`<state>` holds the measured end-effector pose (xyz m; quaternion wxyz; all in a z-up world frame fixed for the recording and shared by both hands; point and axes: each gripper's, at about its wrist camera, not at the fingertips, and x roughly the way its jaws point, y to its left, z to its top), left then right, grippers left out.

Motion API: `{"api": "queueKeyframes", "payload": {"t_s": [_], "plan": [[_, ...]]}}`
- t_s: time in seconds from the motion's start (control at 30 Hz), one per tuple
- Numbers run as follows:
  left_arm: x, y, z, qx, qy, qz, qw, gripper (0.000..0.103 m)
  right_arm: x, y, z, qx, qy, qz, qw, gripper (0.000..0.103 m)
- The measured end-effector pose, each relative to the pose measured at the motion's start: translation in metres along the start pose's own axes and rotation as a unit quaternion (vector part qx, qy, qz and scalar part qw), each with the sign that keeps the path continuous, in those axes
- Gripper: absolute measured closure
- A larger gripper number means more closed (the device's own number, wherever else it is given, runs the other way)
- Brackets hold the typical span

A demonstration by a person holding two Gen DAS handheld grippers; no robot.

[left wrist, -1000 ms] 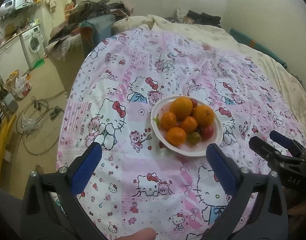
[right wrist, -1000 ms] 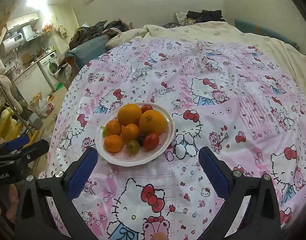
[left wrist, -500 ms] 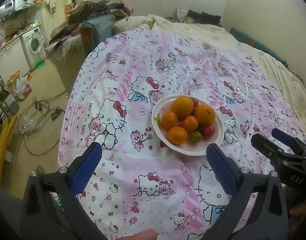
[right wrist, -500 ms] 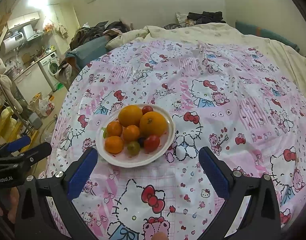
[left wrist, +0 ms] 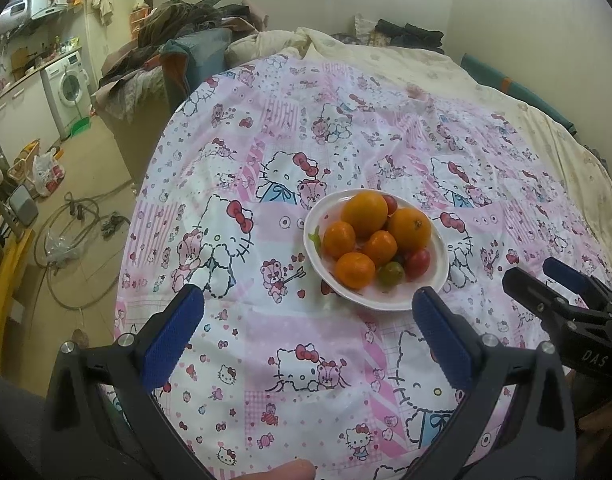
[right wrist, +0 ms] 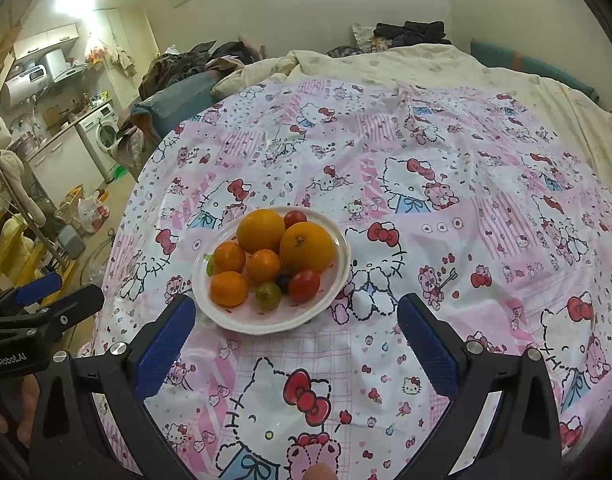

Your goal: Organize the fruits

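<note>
A white plate [left wrist: 439, 272] [right wrist: 341, 264] sits on a pink Hello Kitty sheet [left wrist: 306, 152] [right wrist: 465, 200]. It holds two large oranges [left wrist: 365, 213] [right wrist: 306, 246], three small tangerines [left wrist: 354, 270] [right wrist: 229, 288], red cherry tomatoes [left wrist: 417, 263] [right wrist: 304, 285] and a greenish one [left wrist: 390, 274] [right wrist: 268, 296]. My left gripper [left wrist: 307, 312] is open and empty, just short of the plate's near left rim. My right gripper [right wrist: 296, 314] is open and empty, with the plate's near edge between its fingers. Each gripper shows in the other's view: the right [left wrist: 553, 280], the left [right wrist: 58, 296].
The sheet covers a bed with a cream quilt [left wrist: 405, 64] behind. Piled clothes [left wrist: 178, 40] lie at the far left. The bed's left edge drops to a floor with cables [left wrist: 74, 232], bags and a washing machine [left wrist: 68, 84].
Both grippers have drifted slightly; the plate sits a little higher and farther in the right wrist view. Both stay open and empty.
</note>
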<state>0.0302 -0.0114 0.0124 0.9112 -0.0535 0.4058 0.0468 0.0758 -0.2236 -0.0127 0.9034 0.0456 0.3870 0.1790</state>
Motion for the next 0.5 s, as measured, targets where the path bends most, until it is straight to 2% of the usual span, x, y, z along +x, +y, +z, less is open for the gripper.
{"api": "queueKeyframes", "payload": {"t_s": [0.5], "plan": [[0.0016,0.001,-0.0036,-0.005,0.005,-0.002,1.0,0.0,0.0003,0.0009,-0.0002,-0.001,-0.002,0.0,1.0,0.0]]}}
